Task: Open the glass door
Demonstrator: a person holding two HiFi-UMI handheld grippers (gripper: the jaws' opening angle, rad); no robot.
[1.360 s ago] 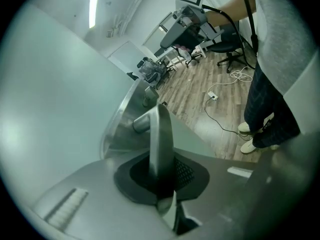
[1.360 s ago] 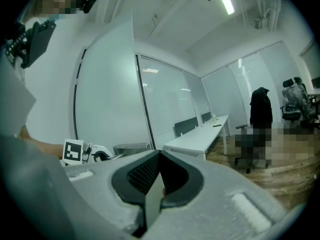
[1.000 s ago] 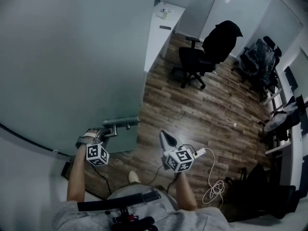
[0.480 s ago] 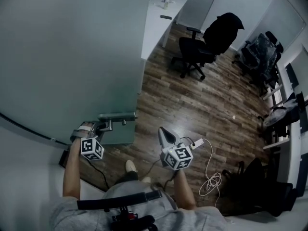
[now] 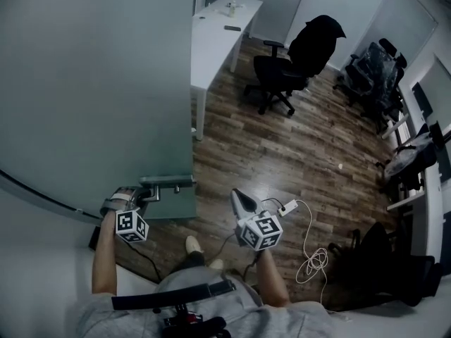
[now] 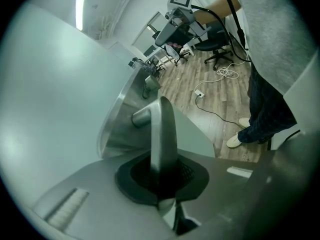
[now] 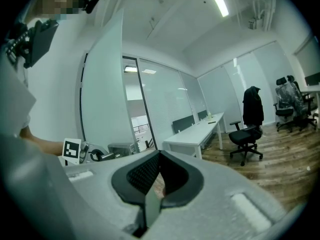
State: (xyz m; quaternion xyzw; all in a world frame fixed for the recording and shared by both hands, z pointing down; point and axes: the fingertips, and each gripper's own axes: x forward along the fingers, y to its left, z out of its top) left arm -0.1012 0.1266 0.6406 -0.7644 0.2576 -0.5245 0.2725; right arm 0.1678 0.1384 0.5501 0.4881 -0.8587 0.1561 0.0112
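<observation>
**Left gripper clamped on the lever of the glass door; right gripper shut and empty**

In the left gripper view, the left gripper [image 6: 162,179] has its jaws drawn in on the door handle [image 6: 161,131]. The dark pads [image 6: 192,173] press on either side of the metal lever, and the jaws have just been closing a little tighter on it. The lever rises upright out of the jaws and bends at its top towards the glass door [image 6: 50,109].

In the right gripper view, the right gripper [image 7: 156,180] has its jaws together. The pads meet at the front and nothing lies between them.

In the head view, the left gripper [image 5: 143,195] meets the door handle [image 5: 153,192] at the lower free edge of the glass door [image 5: 91,83]. A metal lock plate [image 5: 168,180] sits just above the lever. The frosted pane fills the left of that view. The right gripper [image 5: 240,198] hovers over the wood floor [image 5: 296,153], well apart from the door, with its tips towards the room.

Past the door's edge stand a white desk [image 5: 215,30] and a black office chair [image 5: 285,65]. A power strip [image 5: 290,206] with a coiled white cable [image 5: 313,265] lies on the floor just right of the right gripper. The person's shoe [image 5: 192,244] shows between the two forearms.
</observation>
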